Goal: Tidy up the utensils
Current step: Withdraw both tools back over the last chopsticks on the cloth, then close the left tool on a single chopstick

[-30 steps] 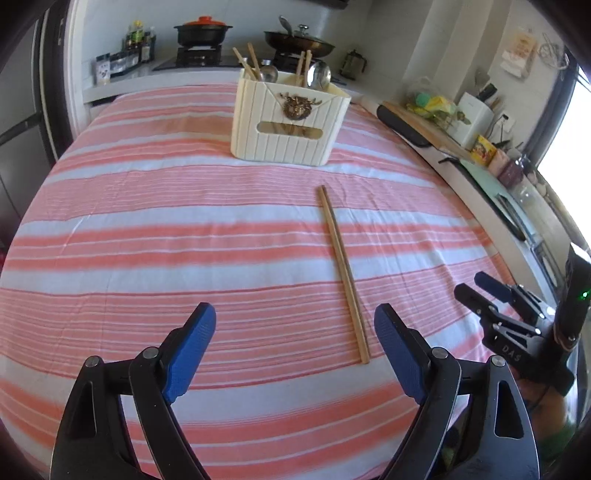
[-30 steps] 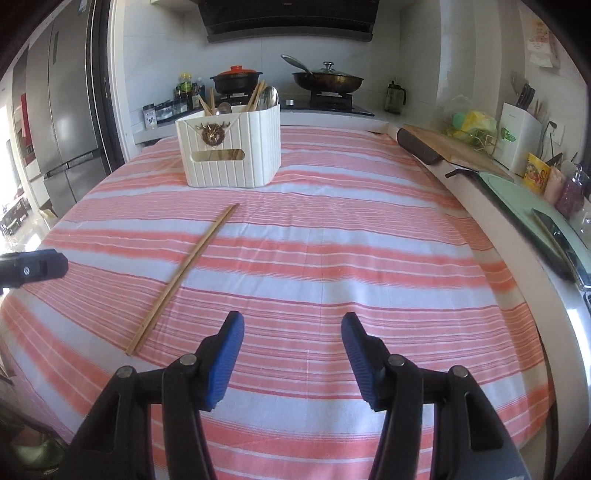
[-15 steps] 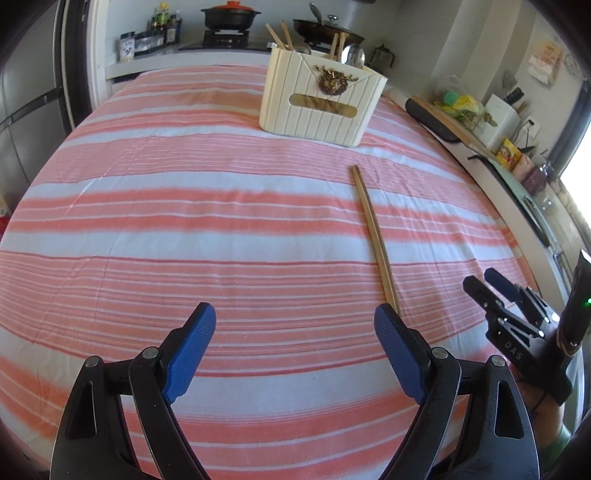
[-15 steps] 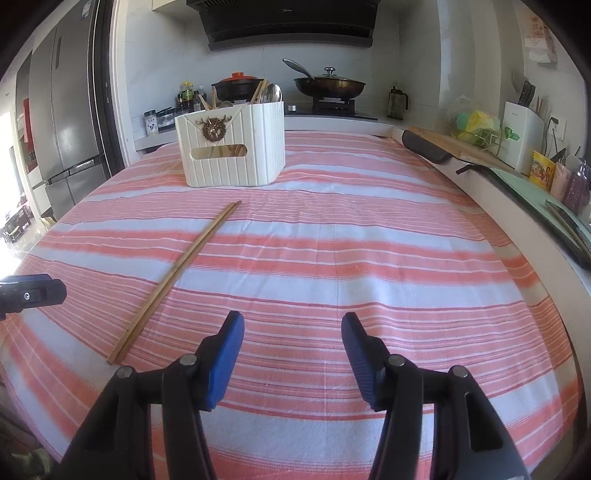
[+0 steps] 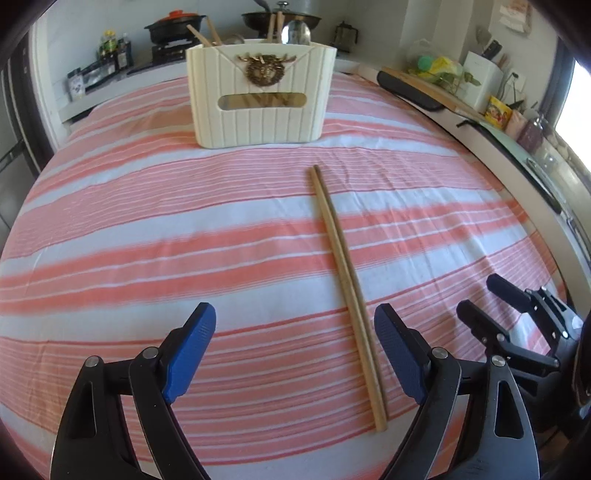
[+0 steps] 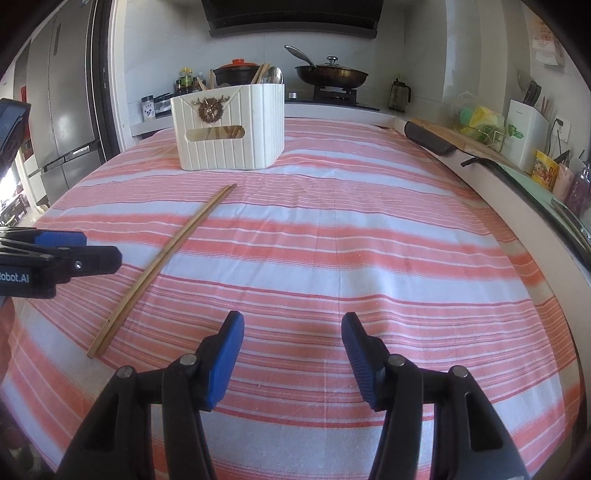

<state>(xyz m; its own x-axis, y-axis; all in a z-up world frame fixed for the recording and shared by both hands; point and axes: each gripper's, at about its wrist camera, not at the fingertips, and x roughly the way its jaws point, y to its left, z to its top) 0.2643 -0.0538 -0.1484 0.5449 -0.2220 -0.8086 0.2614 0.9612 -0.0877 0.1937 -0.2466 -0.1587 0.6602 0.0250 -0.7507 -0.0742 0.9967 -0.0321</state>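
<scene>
Several utensils [image 5: 291,31] upright in cream caddy [image 5: 258,107], both grippers released, empty.

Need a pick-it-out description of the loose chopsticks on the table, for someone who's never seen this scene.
Start at the table with the pink-and-white striped cloth, where a cream ribbed utensil caddy stands at the far side. In front of it a pair of wooden chopsticks lies flat on the cloth. The other utensils all stand upright in the caddy; only this pair lies loose.
</scene>
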